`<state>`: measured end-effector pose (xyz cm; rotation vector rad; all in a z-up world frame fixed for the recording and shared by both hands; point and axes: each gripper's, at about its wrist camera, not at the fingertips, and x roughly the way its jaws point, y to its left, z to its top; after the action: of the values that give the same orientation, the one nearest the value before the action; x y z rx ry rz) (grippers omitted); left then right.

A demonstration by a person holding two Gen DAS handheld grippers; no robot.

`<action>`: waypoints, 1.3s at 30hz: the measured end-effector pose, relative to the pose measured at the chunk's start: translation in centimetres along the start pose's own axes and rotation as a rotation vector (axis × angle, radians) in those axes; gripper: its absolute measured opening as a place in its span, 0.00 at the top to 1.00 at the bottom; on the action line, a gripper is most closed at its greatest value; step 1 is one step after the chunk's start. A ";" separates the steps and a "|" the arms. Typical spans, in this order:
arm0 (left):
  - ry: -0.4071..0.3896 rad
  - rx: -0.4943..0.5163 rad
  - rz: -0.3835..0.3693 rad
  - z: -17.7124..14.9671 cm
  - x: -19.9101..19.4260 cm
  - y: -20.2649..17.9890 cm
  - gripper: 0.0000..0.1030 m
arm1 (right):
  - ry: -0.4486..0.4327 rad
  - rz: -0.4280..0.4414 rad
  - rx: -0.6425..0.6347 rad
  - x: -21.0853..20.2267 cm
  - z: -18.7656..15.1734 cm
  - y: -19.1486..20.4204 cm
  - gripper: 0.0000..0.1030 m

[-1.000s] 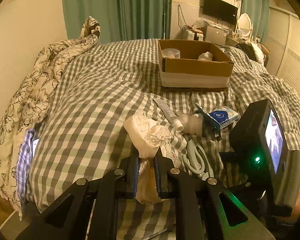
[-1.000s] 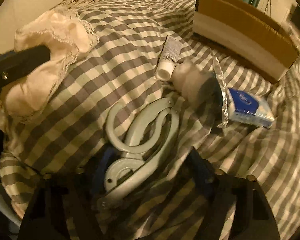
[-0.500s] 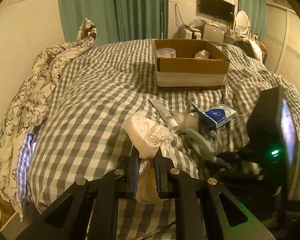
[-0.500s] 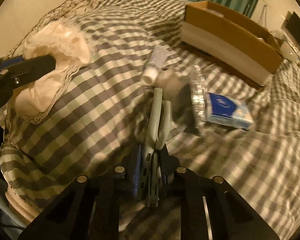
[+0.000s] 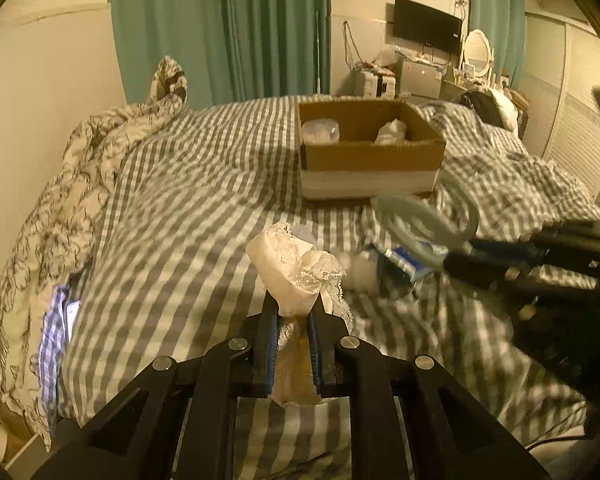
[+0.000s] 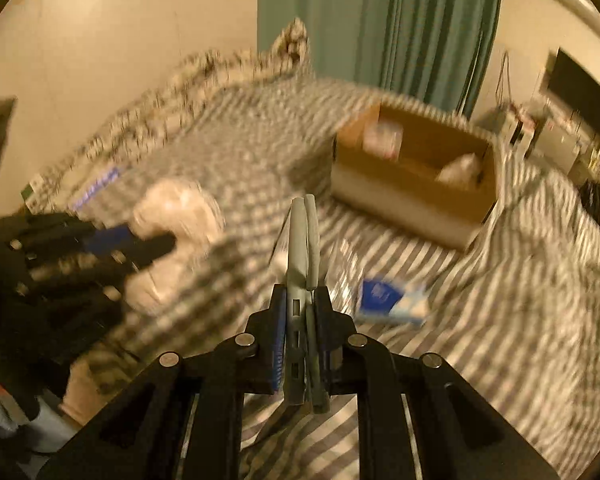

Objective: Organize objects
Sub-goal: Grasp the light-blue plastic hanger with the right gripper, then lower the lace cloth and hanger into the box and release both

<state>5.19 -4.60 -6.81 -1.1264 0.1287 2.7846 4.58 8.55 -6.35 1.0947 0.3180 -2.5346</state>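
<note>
My left gripper (image 5: pixel 294 312) is shut on a cream lace-trimmed cloth (image 5: pixel 296 272) and holds it above the checked bed. My right gripper (image 6: pixel 302 300) is shut on a pale grey-blue folding hanger (image 6: pixel 302 248), lifted off the bed; the hanger also shows in the left wrist view (image 5: pixel 424 222), held out at the right. An open cardboard box (image 5: pixel 370 160) stands further back on the bed with a clear tub (image 5: pixel 320 131) and a white bundle (image 5: pixel 390 132) inside. A blue-and-white pack (image 6: pixel 392 300) and a white bottle (image 5: pixel 360 272) lie on the bed before the box.
A flowered duvet (image 5: pixel 80 200) is heaped along the bed's left side by the wall. Green curtains (image 5: pixel 228 28) hang behind. A TV (image 5: pixel 426 24), a mirror and cluttered furniture stand at the back right. The right wrist view is motion-blurred.
My right gripper closed on the hanger, lifted it off the bed and swung it up toward the box. My left gripper kept the cloth and rose slightly.
</note>
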 end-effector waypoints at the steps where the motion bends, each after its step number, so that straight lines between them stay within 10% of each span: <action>1: -0.014 0.001 -0.001 0.7 -0.3 -0.2 0.87 | -0.028 -0.009 -0.006 -0.8 0.8 -0.3 0.88; 19: -0.157 0.095 -0.049 16.2 3.4 -5.4 0.87 | -0.247 -0.084 0.034 -3.5 13.7 -10.7 0.88; 39: -0.049 0.061 -0.030 24.4 18.5 -5.8 0.87 | -0.154 -0.081 0.132 10.3 19.8 -21.2 0.88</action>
<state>-23.80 6.02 -2.37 -1.0365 0.1881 2.7597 -23.67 18.67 0.79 0.9418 0.1582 -2.7261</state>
